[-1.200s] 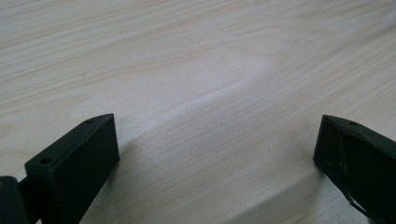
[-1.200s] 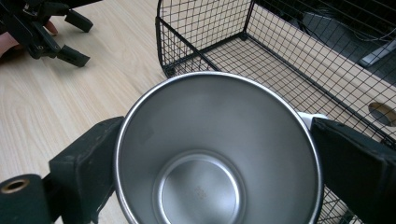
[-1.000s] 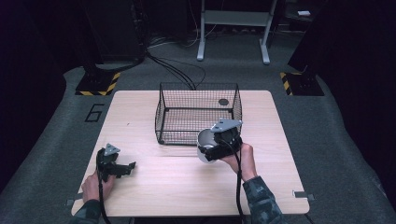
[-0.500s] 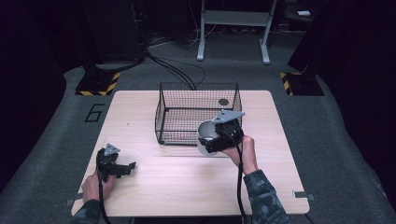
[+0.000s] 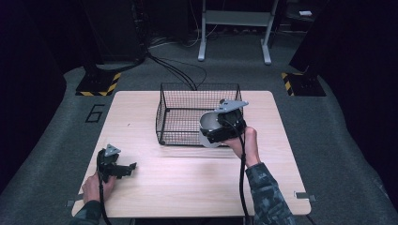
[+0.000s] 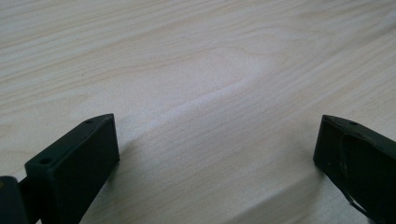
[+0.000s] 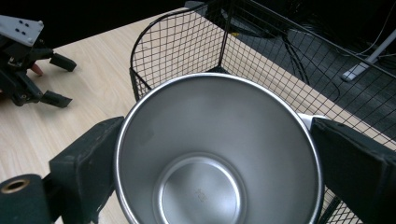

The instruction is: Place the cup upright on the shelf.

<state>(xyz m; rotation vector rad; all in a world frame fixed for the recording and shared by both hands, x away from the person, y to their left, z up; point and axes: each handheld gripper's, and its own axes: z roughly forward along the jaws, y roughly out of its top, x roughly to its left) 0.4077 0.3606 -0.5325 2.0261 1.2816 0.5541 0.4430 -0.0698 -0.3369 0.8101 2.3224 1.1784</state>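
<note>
The steel cup [image 7: 218, 154] is sitting clamped between the jaws of the right gripper [image 5: 220, 127], held off the table at the near right corner of the wire basket [image 5: 178, 96], its open mouth tipped toward the gripper's own camera so the bare inside is showing. The jaws are pressing on the smooth round outer wall, which is probably giving them a slippery hold; a jolt could be enough to let the cup twist or slide out. The cup is hanging right at the basket's near wall, so if it is carried in too low its base may be catching the top wire and nudging the basket along the table [image 5: 197, 183]. The left gripper [image 5: 123, 169] is resting on the table well apart, jaws spread wide and empty, steadying nothing.
</note>
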